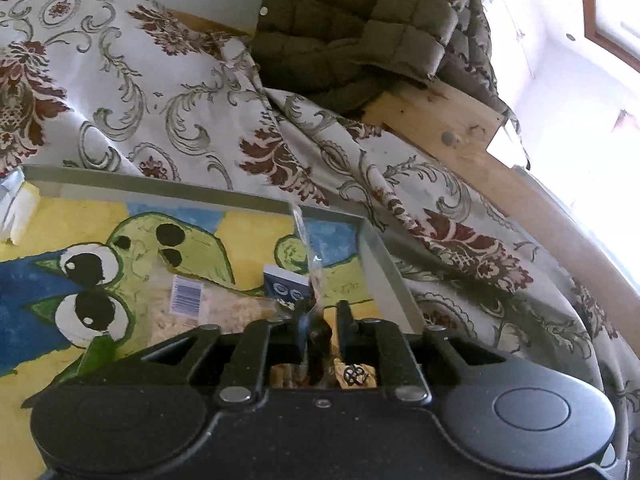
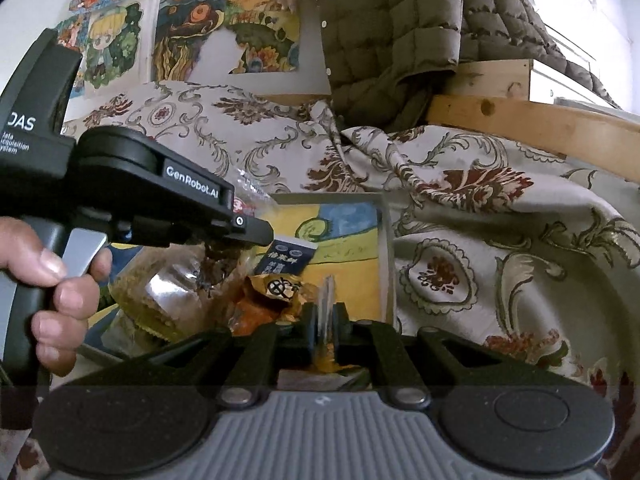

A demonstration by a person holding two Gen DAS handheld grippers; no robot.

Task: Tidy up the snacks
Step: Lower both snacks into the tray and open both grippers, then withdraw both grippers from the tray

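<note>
A grey tray point(image 1: 160, 184) lined with a cartoon painting sits on a floral cloth. In it lie a clear bag of pale snacks with a barcode label point(image 1: 188, 300) and a small dark blue packet point(image 1: 286, 286). My left gripper point(image 1: 322, 316) is shut on the clear edge of a snack bag point(image 1: 308, 256) over the tray. In the right wrist view it point(image 2: 256, 236) holds the clear bag point(image 2: 168, 288) from the left. My right gripper point(image 2: 324, 320) is shut on the edge of an orange-yellow snack packet point(image 2: 276, 292) near the blue packet point(image 2: 286, 258).
The floral cloth point(image 2: 460, 240) covers the surface around the tray point(image 2: 386, 260). An olive quilted jacket point(image 2: 380, 32) hangs over a wooden frame point(image 2: 520, 120) behind. Children's paintings point(image 2: 180, 32) hang on the wall. A hand point(image 2: 56, 280) grips the left gripper's handle.
</note>
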